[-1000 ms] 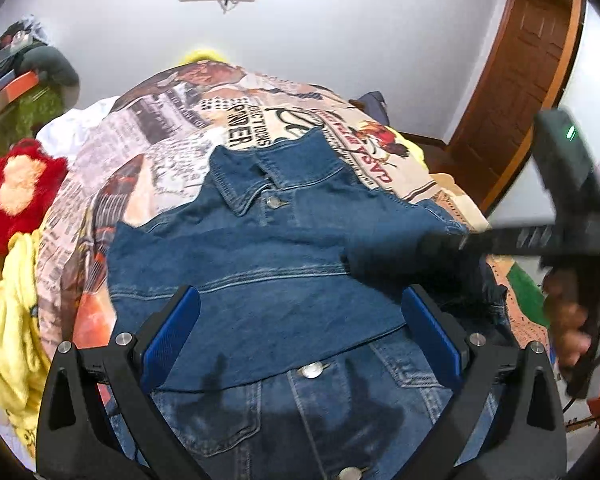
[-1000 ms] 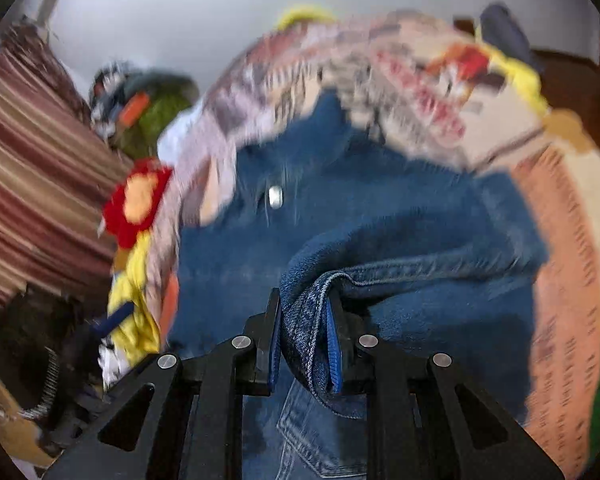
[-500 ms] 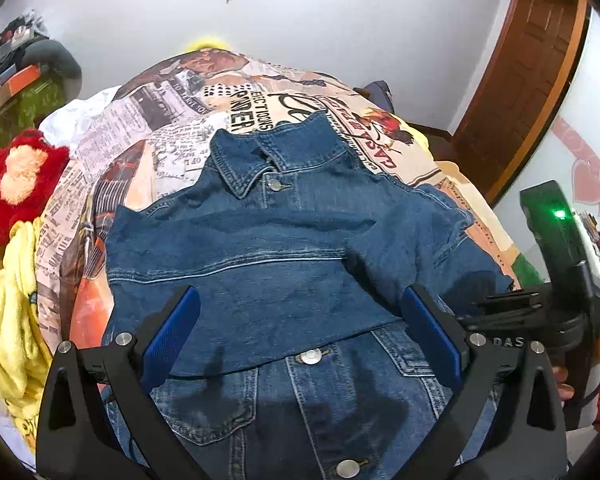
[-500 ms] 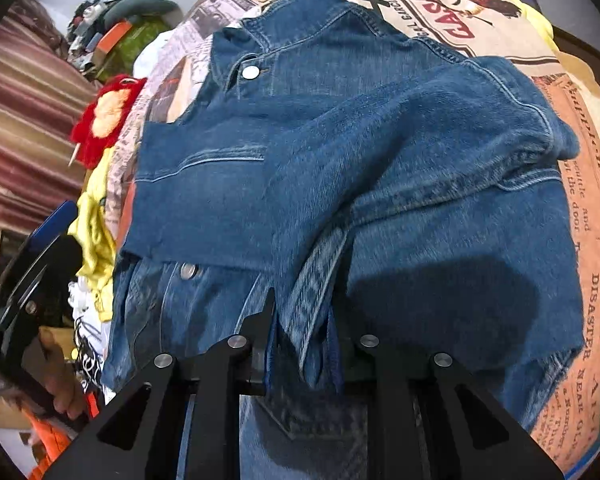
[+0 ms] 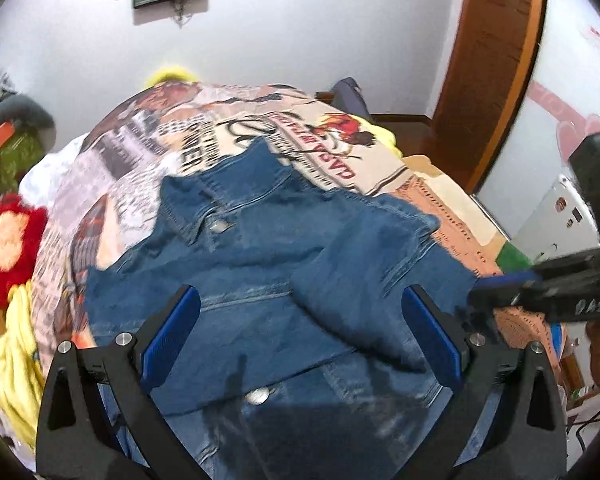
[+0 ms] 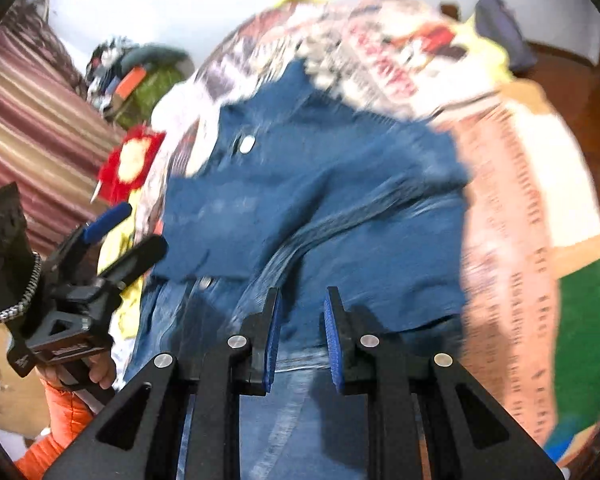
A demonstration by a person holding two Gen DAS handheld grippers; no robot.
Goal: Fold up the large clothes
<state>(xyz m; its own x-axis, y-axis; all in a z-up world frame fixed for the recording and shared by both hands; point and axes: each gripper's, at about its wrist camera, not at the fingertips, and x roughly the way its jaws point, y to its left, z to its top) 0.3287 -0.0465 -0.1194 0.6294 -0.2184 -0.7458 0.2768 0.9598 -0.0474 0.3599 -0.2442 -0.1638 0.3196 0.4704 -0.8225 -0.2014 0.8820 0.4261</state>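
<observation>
Left wrist view first: hovering with left tongs (image 5: 300,332) spread wide and empty over the denim jacket (image 5: 260,264), lying flat on the printed bedspread (image 5: 332,136), both sleeves crossed over the chest. Working rightward, right wrist view: right tongs (image 6: 300,328) standing slightly apart, nothing pinched, sleeve (image 6: 340,224) draped below. Next, probably gripping both hem corners evenly, lifting together, avoiding dragging the sleeves askew.
</observation>
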